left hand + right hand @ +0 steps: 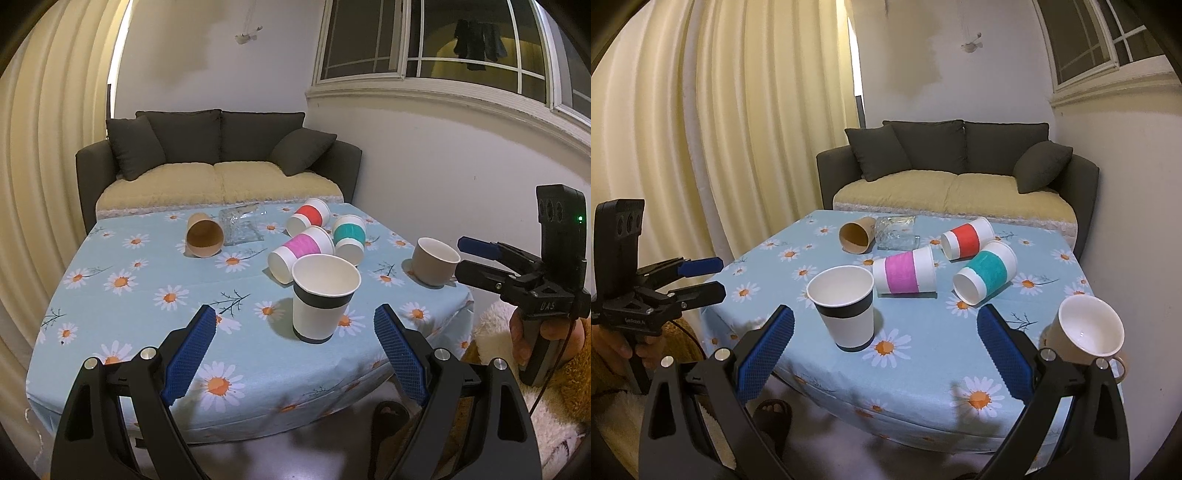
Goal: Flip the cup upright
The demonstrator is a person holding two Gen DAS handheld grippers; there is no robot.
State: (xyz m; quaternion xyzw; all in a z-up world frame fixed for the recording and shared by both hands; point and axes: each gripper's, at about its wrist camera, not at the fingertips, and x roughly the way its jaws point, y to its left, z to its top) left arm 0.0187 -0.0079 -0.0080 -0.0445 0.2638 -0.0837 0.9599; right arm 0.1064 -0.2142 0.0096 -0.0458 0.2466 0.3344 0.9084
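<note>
A white paper cup with a black band (323,297) (846,308) stands upright near the table's front edge. Behind it lie on their sides a pink-banded cup (301,253) (905,275), a teal-banded cup (349,236) (986,273), a red-banded cup (308,218) (967,238) and a brown cup (204,236) (856,234). A beige mug (436,261) (1086,334) stands upright at the right. My left gripper (295,350) is open and empty, just short of the black-banded cup. My right gripper (886,354) is open and empty, over the front edge.
A clear glass jar (240,226) (897,232) lies on its side by the brown cup. The table has a blue daisy cloth (147,295) (923,373). A grey sofa (221,158) stands behind the table, curtains to the left, a wall to the right.
</note>
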